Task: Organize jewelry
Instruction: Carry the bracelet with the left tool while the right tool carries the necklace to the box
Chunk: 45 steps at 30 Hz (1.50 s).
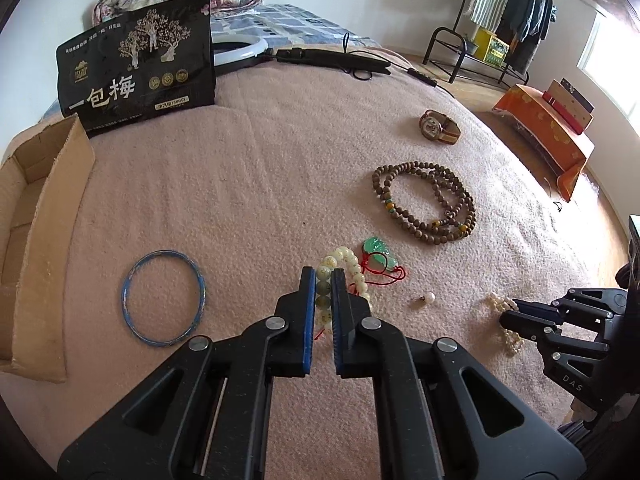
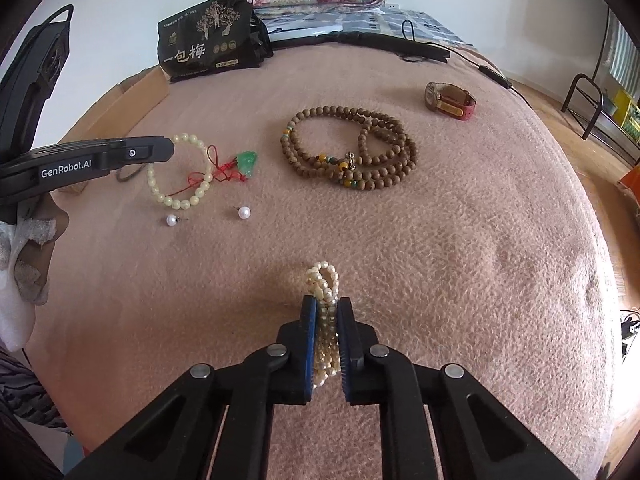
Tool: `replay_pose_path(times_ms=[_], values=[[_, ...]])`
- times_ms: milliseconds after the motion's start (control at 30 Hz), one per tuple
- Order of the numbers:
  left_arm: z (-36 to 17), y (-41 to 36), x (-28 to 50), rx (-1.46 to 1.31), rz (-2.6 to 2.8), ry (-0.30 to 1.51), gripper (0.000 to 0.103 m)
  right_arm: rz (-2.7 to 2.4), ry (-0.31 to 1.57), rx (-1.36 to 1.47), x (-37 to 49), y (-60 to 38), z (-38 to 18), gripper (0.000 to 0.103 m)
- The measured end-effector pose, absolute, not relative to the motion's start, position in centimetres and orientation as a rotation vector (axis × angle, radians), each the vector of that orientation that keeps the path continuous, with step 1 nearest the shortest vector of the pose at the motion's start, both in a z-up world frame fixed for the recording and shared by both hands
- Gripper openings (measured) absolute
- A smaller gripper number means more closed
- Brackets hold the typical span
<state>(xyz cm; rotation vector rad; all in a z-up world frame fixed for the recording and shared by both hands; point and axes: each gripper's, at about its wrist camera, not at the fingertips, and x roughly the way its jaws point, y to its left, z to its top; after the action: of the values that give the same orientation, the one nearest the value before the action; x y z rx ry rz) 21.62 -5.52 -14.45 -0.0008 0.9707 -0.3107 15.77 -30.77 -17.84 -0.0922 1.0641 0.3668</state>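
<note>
My left gripper point(image 1: 323, 274) pinches the pale jade bead bracelet point(image 1: 347, 268) on the pink blanket point(image 1: 240, 184). My right gripper point(image 2: 327, 304) clamps a cream pearl bracelet point(image 2: 323, 280), its loop bunched upward at twelve o'clock. The brown wooden bead necklace point(image 2: 352, 152) lies coiled beyond, near one o'clock.

Colours around the black, blue-padded left claw point(image 1: 322, 280)

Ahead: cream-and-olive beaded bracelet point(image 1: 344, 264), green pendant on red cord point(image 1: 378, 254). Left: blue bangle point(image 1: 163, 298). Beneath: pink blanket point(image 1: 240, 200).
</note>
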Motion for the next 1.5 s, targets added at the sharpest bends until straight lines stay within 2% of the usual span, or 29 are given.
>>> replay_pose_path(times_ms=[600,1033,1500], values=[[-9.4,-1.6,19.3,-0.035,-0.261,0.881,0.005,0.421,0.937,-0.057,15.7,-29.1,-12.5,0.007],[-5.9,5.1,18.8,-0.099,-0.164,0.810,0.005,0.524,0.858,-0.056,16.7,-23.1,-8.0,0.007],[-4.5,15.4,18.5,-0.183,-0.012,0.769,0.005,0.638,0.819,-0.071,18.5,-13.9,-5.8,0.007]])
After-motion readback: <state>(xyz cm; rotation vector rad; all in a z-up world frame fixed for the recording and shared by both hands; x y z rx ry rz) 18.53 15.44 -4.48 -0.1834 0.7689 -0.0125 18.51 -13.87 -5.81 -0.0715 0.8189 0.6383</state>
